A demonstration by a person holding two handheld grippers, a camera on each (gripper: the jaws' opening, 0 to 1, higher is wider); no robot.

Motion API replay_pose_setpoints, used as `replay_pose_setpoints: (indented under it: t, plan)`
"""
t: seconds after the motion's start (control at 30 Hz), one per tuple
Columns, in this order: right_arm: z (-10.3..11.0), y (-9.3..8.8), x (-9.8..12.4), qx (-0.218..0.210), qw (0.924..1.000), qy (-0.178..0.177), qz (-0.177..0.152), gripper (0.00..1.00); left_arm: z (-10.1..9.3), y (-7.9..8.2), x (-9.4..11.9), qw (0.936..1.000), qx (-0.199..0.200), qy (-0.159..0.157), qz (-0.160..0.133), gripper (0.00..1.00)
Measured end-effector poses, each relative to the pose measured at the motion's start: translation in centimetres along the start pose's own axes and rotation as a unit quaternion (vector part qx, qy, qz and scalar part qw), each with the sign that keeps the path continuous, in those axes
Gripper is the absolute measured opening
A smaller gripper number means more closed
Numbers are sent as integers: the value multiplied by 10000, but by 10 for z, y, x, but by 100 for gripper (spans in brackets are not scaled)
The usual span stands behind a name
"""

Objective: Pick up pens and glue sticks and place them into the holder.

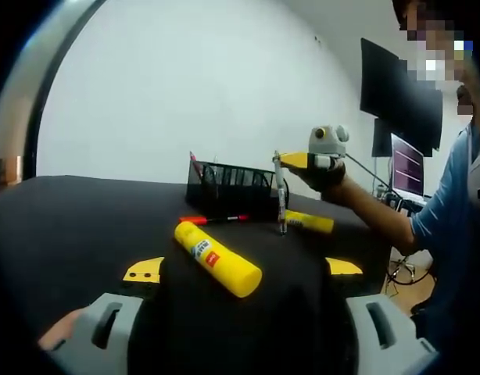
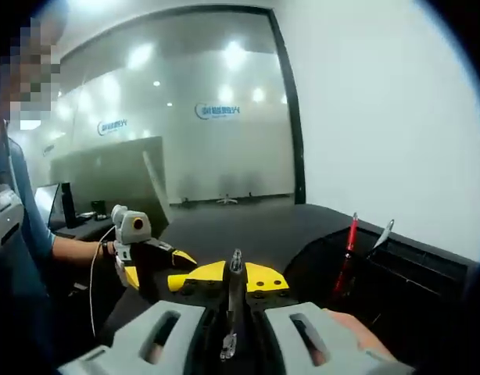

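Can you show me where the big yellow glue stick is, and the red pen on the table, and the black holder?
big yellow glue stick (image 1: 218,258), left gripper view, its label.
red pen (image 1: 213,219), left gripper view, mid barrel.
black holder (image 1: 234,189), left gripper view, front wall.

Matt black surface (image 1: 84,219), cloth-like and smooth. Glossy yellow plastic on the glue stick (image 1: 217,258), with a paper-looking label. Black mesh holder (image 1: 232,186), seemingly metal. Shiny silvery pen (image 2: 234,305) between matt grey plastic tongs (image 2: 234,332). Glossy red plastic pen (image 2: 347,258) in the holder.
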State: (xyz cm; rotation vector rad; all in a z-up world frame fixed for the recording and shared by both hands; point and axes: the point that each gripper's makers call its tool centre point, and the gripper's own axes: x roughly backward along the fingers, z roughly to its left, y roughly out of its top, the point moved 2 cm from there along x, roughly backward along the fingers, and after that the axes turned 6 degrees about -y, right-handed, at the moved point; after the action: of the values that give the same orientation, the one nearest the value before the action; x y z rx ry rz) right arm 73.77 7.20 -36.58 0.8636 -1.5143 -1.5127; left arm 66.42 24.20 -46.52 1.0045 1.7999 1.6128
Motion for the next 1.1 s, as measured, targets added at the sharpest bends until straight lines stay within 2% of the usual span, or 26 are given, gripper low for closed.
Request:
replay_pose_setpoints:
  t: [0.37,0.53,0.7,0.9,1.0,1.1]
  plan:
    - [1,0,25,206,9997,138,27,5,1,0,-1,10000,-1,0,3,76]
    - [-1,-2,33,73,9995,300,-21,5,4,1,0,10000,-5,7,12,76]
    - [1,-10,30,142,9992,329,151,5,5,1,0,10000,-5,7,21,76]
    - [1,-9,29,181,9992,314,156,5,6,1,1,10000,-10,12,22,76]
    - [2,-9,29,108,9992,353,131,4,5,1,0,10000,-13,14,21,76]
    - [-3,-3,28,59,9997,227,-14,4,5,2,1,10000,-9,15,10,76]
